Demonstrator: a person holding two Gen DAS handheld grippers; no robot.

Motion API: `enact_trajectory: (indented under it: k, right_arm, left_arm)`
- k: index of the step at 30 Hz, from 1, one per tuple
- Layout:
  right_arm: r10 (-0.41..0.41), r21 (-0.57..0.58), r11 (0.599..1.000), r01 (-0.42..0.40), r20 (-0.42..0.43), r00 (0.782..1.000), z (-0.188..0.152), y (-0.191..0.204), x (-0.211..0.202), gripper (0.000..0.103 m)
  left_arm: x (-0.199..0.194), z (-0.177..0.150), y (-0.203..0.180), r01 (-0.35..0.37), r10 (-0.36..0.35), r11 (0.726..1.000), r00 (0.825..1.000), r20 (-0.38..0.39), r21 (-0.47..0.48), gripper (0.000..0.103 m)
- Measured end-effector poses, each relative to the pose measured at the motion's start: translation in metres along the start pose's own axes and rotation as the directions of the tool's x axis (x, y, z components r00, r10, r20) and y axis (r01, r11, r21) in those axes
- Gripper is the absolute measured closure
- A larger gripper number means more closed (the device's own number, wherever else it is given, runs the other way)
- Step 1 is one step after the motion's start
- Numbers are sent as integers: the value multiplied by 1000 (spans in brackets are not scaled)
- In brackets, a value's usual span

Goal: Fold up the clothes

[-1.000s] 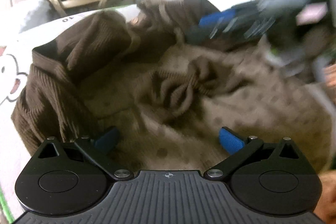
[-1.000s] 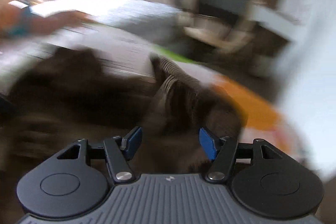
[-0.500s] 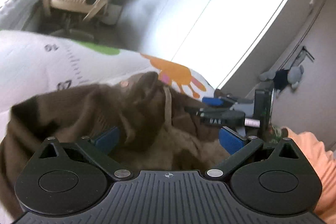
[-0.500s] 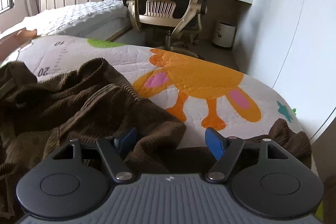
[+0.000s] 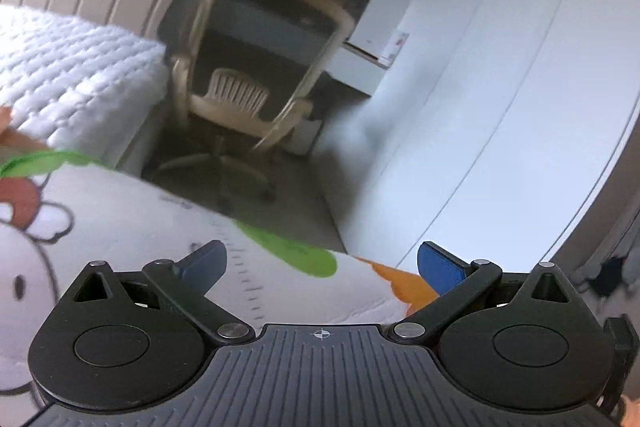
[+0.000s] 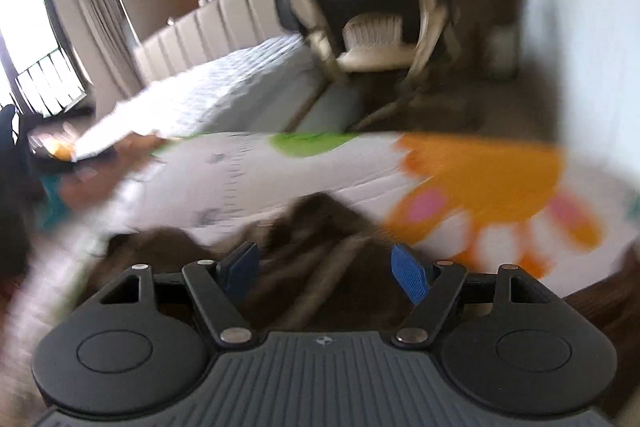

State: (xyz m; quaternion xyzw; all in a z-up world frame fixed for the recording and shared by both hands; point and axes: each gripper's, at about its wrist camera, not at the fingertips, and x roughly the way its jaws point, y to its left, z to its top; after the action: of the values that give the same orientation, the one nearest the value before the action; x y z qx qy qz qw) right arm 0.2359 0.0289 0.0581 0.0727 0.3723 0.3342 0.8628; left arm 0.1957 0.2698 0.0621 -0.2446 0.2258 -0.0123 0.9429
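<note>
A brown knit garment (image 6: 316, 239) lies bunched on the white cartoon-print mat (image 6: 248, 179), blurred by motion in the right wrist view. My right gripper (image 6: 326, 267) hovers open just above it, with cloth showing between the blue pads and nothing clamped. My left gripper (image 5: 320, 263) is open and empty, raised over the mat (image 5: 132, 215) and looking out at the room. No garment shows in the left wrist view.
An office chair (image 5: 248, 67) stands on the floor past the mat's far edge, seen also as the chair (image 6: 368, 7) in the right wrist view. A white quilted bed (image 5: 68, 71) lies at left. A white wall (image 5: 500, 87) runs along the right.
My left gripper has lifted off the brown garment and tilted up toward the chair and wall. The right gripper has swung left over the garment, and its view has blurred.
</note>
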Motion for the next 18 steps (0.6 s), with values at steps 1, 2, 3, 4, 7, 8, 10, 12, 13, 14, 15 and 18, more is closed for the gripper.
enact_trajectory:
  k: [1,2,3,4,7,8,10,12,13,14,15,18]
  right_arm:
    - [26,23,999,-25,-21,999,2,0,6,29]
    - [13,9,1000,-13,-29,1000,2,2,10,29]
    - [0,-4,1000,0,-37,999,2,4,14,29]
    - [-14,-17,1000,13,-43,999,2,5,17,29]
    - [-35,0,999,35,-51,998,-5,-3,22,29]
    - [-39,10,999,40,-56,998,-9,-7,23,28]
    - [-49,24,998,50,-66,997,-14,-15,27,28]
    - [-37,34,999,39,-61,997,-16,-20,29,27]
    - [-28,35,999,30,-55,998,-17,-21,30,24]
    - [-19,34,999,21,-49,999,-17,-21,30,23]
    - [-16,27,999,18,-47,999,-18,-21,30,21]
    - [-19,-6,1000,19,-38,999,-21,-16,32,18]
  left_arm:
    - [-4,1,5,16,-16,1000,1000,-18,-18,0]
    - [-3,-4,7,64,-67,997,996,-63,-40,0]
    - [0,-11,8,112,-119,992,986,-115,-64,0]
    - [5,-20,9,162,-177,982,968,-179,-95,0]
    - [19,-44,4,192,-229,970,927,-298,-148,0]
    - [23,-50,2,188,-229,970,918,-323,-154,0]
    - [29,-63,-2,179,-230,970,900,-371,-165,0]
    - [33,-69,-3,185,-245,965,886,-395,-184,0]
    - [33,-68,-3,196,-260,961,882,-393,-197,0]
    - [33,-68,-2,206,-275,956,878,-391,-210,0]
    - [30,-66,-2,239,-316,942,869,-381,-236,0]
    - [21,-66,-7,305,-395,910,844,-362,-281,0]
